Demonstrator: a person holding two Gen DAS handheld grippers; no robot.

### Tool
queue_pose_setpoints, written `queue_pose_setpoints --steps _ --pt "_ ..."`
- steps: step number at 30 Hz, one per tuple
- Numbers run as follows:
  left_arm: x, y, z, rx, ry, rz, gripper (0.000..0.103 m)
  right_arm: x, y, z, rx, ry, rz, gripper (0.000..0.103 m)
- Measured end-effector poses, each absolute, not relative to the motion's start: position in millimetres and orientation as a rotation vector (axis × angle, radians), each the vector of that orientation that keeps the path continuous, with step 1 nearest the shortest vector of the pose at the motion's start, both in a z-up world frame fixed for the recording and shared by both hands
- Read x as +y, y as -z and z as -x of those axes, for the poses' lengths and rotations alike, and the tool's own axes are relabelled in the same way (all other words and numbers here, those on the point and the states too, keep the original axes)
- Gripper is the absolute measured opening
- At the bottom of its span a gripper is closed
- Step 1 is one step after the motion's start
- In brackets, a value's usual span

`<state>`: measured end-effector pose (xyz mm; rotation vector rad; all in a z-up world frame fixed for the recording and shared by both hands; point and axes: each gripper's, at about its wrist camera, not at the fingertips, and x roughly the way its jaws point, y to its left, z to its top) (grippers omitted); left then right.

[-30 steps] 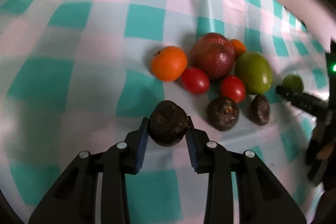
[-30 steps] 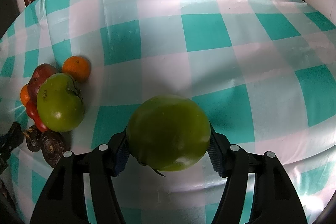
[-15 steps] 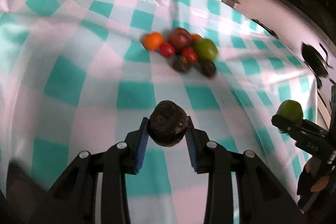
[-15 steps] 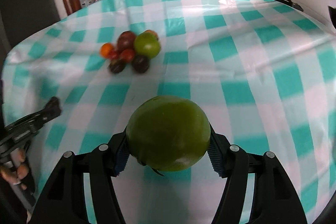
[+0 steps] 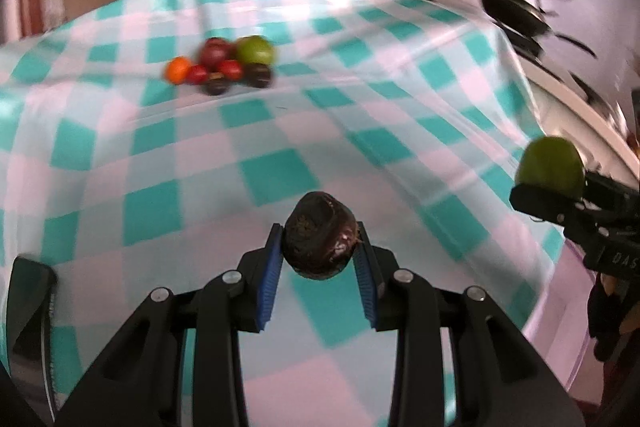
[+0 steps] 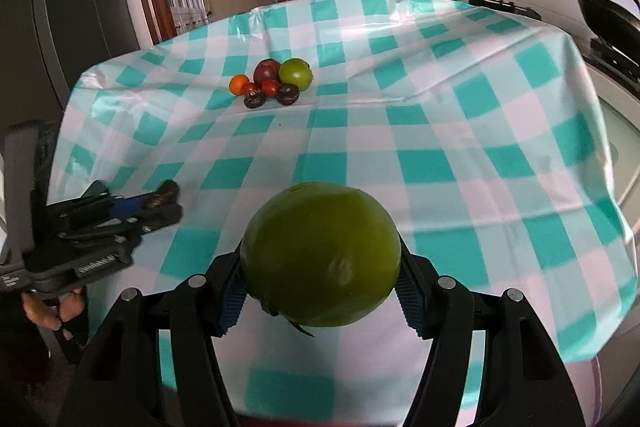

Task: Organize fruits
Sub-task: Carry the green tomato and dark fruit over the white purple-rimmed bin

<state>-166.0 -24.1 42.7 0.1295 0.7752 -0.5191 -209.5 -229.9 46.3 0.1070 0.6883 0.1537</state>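
Gripping a dark fruit (image 5: 319,242) in left jaws, green fruit (image 6: 321,254) in right jaws, checked tablecloth (image 6: 440,131) below.

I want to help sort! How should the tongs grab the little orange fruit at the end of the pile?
Grip the small round orange fruit across its middle, coming from above or its open left side. The small red fruit sits close on its right, so one finger goes behind and one in front.
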Motion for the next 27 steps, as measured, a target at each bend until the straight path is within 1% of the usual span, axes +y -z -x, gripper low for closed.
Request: queue_pose_setpoints --steps 5,17,24,27 --pt "-67 -45 190 0.777 0.624 -0.214 0.035 -263 -40 252 0.675 -0.099 -0.135 0.063" --pt "-168 -42 246 0.760 0.826 -0.470 0.035 -379 -4 339 0.670 0.151 -0.340 0.063" --pt "-230 -35 287 0.751 0.978 -0.617 0.035 -430 37 367 0.755 0.311 -0.366 0.063" --pt "-261 -28 315 0.750 1.099 -0.686 0.035 -450 62 362 0.866 0.356 -0.352 0.063"
